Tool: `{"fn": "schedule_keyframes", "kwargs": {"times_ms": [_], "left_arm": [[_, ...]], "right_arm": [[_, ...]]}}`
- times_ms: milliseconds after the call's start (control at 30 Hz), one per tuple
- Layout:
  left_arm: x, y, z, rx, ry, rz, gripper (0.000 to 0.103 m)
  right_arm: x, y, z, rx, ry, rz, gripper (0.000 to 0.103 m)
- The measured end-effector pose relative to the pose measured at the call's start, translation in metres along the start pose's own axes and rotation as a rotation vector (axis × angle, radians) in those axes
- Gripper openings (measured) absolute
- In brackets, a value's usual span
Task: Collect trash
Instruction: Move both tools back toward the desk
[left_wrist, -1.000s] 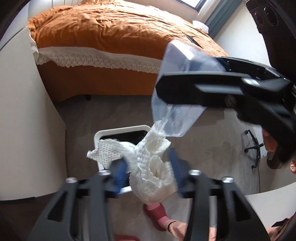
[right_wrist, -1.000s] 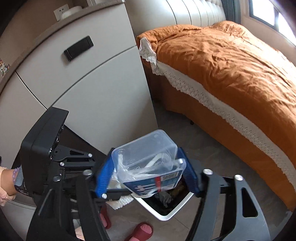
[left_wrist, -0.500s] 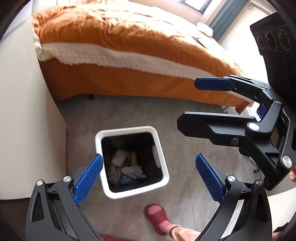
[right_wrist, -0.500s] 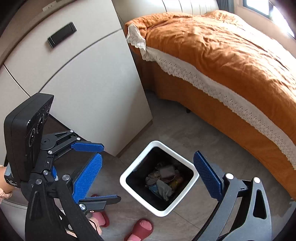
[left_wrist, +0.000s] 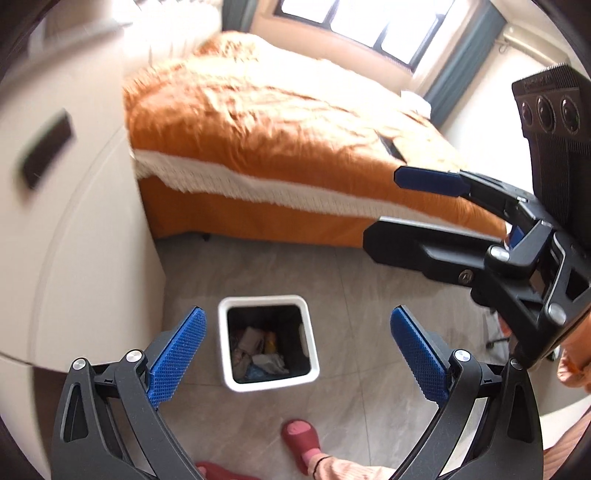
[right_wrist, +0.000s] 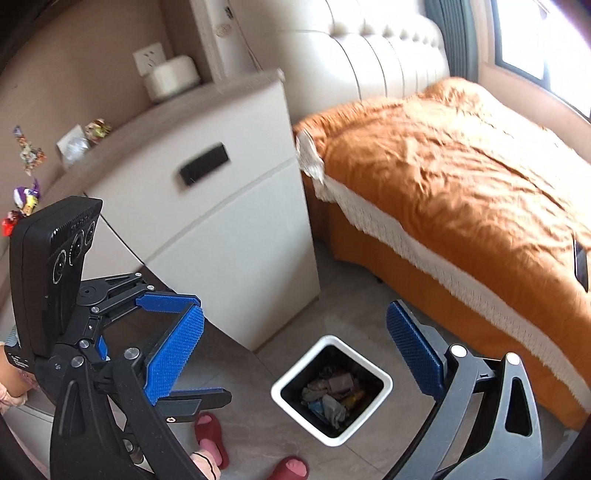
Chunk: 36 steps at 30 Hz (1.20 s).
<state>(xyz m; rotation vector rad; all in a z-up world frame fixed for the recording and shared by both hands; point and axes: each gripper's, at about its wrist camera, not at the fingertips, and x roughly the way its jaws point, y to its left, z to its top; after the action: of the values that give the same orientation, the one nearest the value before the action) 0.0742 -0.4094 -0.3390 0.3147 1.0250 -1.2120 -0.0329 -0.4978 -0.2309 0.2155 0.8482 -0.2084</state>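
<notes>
A square white trash bin (left_wrist: 223, 345) with a black liner stands on the grey tiled floor, holding several pieces of trash; it also shows in the right wrist view (right_wrist: 293, 408). My left gripper (left_wrist: 295, 354) is open and empty, high above the bin. My right gripper (right_wrist: 295, 347) is open and empty, also above the bin; it shows in the left wrist view (left_wrist: 417, 206) at the right. Several candy wrappers (right_wrist: 27, 151) and a clear packet (right_wrist: 74, 142) lie on the nightstand top at the left.
A white nightstand (right_wrist: 229, 229) with a black handle stands left of the bin. A bed with an orange cover (left_wrist: 288, 140) lies behind the bin; a dark phone (right_wrist: 580, 264) lies on it. The person's feet in red slippers (left_wrist: 301, 439) stand near the bin.
Both grippers opened and dropped the white foam net and the clear plastic box into the bin. Both have since risen and tilted up, so the bin looks smaller.
</notes>
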Motion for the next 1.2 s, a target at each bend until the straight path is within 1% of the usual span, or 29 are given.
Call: {"fn": "schedule_keyframes", "kwargs": {"times_ms": [200, 300, 633, 933, 1133, 1200], "left_arm": [[-0.079, 0.000, 0.016, -0.034, -0.110, 0.063, 0.098], [-0.111, 0.003, 0.018, -0.049, -0.152, 0.098, 0.098], [-0.212, 0.029, 0.024, -0.096, -0.283, 0.231, 0.098], [-0.288, 0.070, 0.016, -0.166, -0.394, 0.376, 0.098], [-0.336, 0.110, 0.006, -0.181, -0.422, 0.472, 0.098], [-0.350, 0.123, 0.002, -0.181, -0.428, 0.485, 0.098]], "right_arm": [[-0.037, 0.042, 0.037, -0.049, -0.085, 0.045, 0.099], [-0.052, 0.064, 0.057, -0.078, -0.126, 0.072, 0.098], [-0.080, 0.133, 0.115, -0.194, -0.229, 0.160, 0.098], [-0.076, 0.201, 0.159, -0.291, -0.262, 0.247, 0.099], [-0.065, 0.258, 0.187, -0.345, -0.297, 0.286, 0.098], [-0.061, 0.275, 0.195, -0.350, -0.313, 0.286, 0.099]]}}
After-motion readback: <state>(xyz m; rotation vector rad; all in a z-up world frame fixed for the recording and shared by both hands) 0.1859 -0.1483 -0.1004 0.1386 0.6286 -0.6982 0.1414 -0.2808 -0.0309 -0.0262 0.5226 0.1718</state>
